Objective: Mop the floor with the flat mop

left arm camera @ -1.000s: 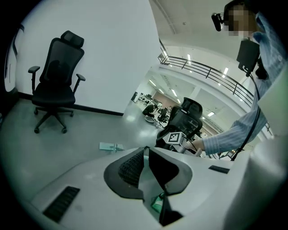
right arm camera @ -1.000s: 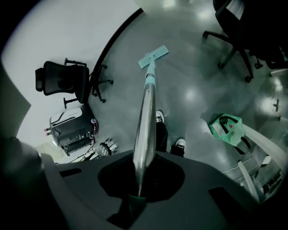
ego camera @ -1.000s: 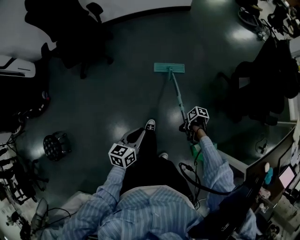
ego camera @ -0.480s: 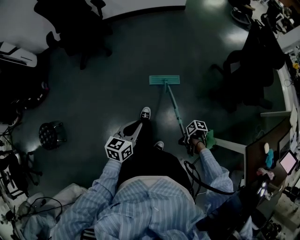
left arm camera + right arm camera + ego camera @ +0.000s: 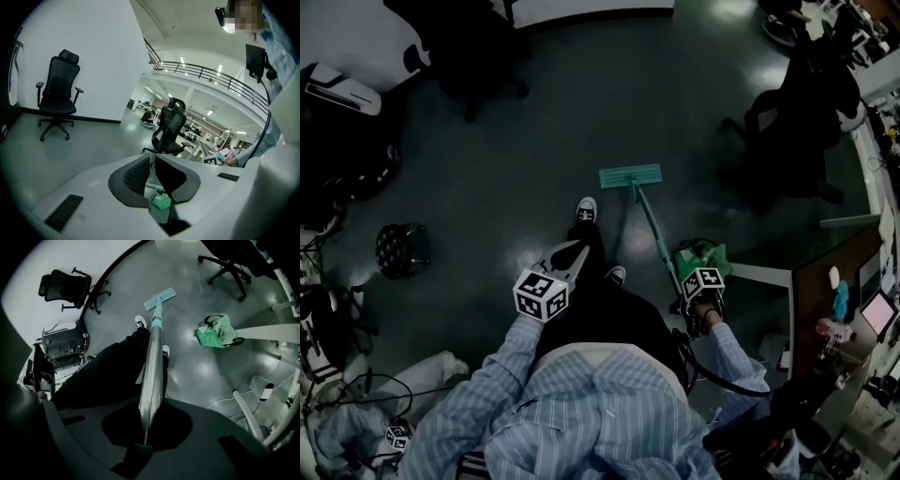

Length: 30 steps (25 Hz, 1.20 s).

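Note:
The flat mop's teal head [image 5: 630, 175] lies flat on the dark floor ahead of the person's shoe [image 5: 586, 210]. Its metal handle [image 5: 658, 236] slants back to my right gripper [image 5: 684, 302], which is shut on it. In the right gripper view the handle [image 5: 152, 366] runs up out of the right gripper [image 5: 146, 437] to the mop head [image 5: 160, 298]. My left gripper [image 5: 567, 258] hangs over the person's dark trousers, apart from the mop. In its own view the left gripper [image 5: 151, 161] is shut and holds nothing, with the teal mop head [image 5: 161, 201] showing below the jaws.
A green bag [image 5: 701, 255] sits on the floor just beside the right gripper, next to a white desk frame [image 5: 764, 274]. Black office chairs stand at the far left [image 5: 478, 47] and the right [image 5: 797, 122]. A round stool [image 5: 398, 248] and cables are at the left.
The mop head has slid back toward the person's feet. The right gripper has drawn back with the handle, and the green bag has come into view beside it. The left gripper stays where it was.

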### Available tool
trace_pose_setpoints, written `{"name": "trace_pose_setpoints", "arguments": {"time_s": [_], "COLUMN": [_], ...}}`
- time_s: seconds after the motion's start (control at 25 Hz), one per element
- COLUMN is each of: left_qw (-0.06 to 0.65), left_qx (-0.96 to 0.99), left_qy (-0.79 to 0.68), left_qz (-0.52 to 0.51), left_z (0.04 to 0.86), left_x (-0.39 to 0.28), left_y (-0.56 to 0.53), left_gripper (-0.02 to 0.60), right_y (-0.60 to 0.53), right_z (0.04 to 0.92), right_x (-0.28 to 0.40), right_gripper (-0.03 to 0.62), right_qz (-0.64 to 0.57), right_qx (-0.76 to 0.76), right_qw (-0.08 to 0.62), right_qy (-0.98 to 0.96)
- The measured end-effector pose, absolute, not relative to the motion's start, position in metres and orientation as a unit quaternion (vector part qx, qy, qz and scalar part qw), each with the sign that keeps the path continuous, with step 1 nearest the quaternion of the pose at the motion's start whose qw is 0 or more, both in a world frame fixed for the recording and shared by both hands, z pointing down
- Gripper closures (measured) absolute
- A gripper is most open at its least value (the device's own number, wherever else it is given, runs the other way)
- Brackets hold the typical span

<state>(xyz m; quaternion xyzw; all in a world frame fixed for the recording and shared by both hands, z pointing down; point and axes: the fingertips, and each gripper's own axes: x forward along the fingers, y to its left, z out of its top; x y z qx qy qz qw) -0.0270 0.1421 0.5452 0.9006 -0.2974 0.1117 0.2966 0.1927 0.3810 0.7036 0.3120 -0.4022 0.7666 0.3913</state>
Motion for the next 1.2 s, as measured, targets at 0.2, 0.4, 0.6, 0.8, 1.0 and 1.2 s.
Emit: {"name": "trace_pose_setpoints", "arguments": {"time_s": [0.2,0.4,0.6,0.8,1.0,1.2], "left_qw": [0.287,0.278,0.273,0.276,0.290,0.302], "left_qx": [0.902,0.905,0.910,0.911,0.904,0.896], "left_qy": [-0.302,-0.303,-0.285,-0.276,-0.284,-0.297], "left_qz": [0.108,0.108,0.124,0.133,0.134,0.134], "left_z": [0.536,0.531,0.532,0.539,0.546,0.555], "left_x": [-0.035,-0.031,-0.016,-0.008,-0.008,-0.018], "left_y": [0.152,0.158,0.159,0.154,0.137,0.106], "left_gripper": [0.551,0.551,0.551,0.551,0.551,0.551], "right_y": [0.422,0.450,0.453,0.447,0.417,0.361], "right_z": [0.689,0.689,0.693,0.698,0.698,0.701], "right_x": [0.199,0.204,0.212,0.225,0.225,0.225], "right_gripper": [0.566,0.566,0.566,0.567,0.566,0.566], "right_qz": [0.751,0.744,0.725,0.697,0.697,0.694], "right_qx": [0.302,0.304,0.305,0.311,0.312,0.311], "right_qw": [0.431,0.443,0.474,0.508,0.508,0.510], "right_qy": [-0.397,-0.396,-0.397,-0.399,-0.398,-0.402]}}
